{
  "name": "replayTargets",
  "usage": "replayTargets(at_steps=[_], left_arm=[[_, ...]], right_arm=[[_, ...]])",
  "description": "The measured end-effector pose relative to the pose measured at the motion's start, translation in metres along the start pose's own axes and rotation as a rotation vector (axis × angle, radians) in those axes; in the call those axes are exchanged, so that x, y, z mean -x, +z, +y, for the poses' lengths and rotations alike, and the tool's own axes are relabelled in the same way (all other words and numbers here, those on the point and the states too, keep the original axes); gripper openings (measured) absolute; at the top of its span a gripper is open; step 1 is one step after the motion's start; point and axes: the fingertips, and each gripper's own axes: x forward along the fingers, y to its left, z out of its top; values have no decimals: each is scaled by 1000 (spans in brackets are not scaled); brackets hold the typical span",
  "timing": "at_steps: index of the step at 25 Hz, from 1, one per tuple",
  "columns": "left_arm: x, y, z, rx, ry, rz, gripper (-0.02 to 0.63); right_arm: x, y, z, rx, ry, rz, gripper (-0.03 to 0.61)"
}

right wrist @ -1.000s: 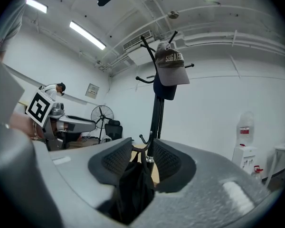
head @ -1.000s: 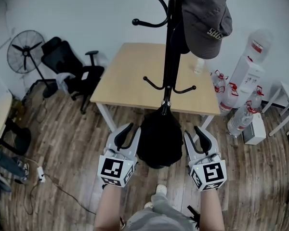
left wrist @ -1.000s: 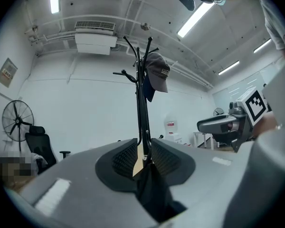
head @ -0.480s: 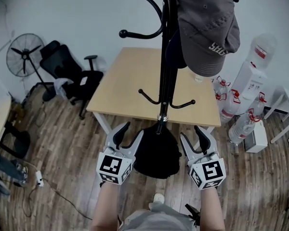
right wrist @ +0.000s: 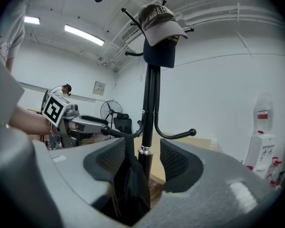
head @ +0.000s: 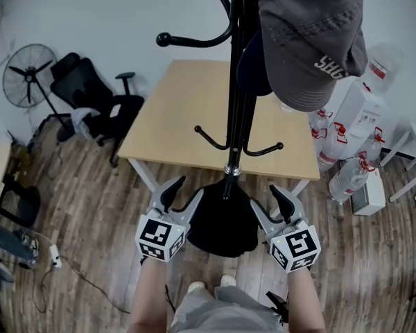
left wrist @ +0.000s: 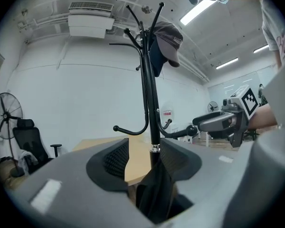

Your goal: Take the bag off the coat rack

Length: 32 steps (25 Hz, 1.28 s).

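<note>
Bag (head: 222, 217) hanging on rack (head: 234, 116), left hand-held gripper (head: 182, 195) and right hand-held gripper (head: 267, 203) flanking it, both released, jaws apart

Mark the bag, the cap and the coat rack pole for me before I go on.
bag (head: 222, 220): head view, middle of its black body.
cap (head: 308, 33): head view, on the grey crown.
coat rack (head: 236, 113): head view, on the black pole just above the lower hooks.
</note>
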Motion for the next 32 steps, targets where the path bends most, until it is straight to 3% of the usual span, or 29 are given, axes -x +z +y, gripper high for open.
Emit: replayTargets(at_steps=[16, 32], left_arm=[[-23, -81, -6, -25, -283, 136, 206], [-33, -141, -9, 25, -343, 150, 187]], right_arm=[[-24, -84, 14, -90, -146, 110, 235], [-24, -152, 17, -128, -231, 179, 233]])
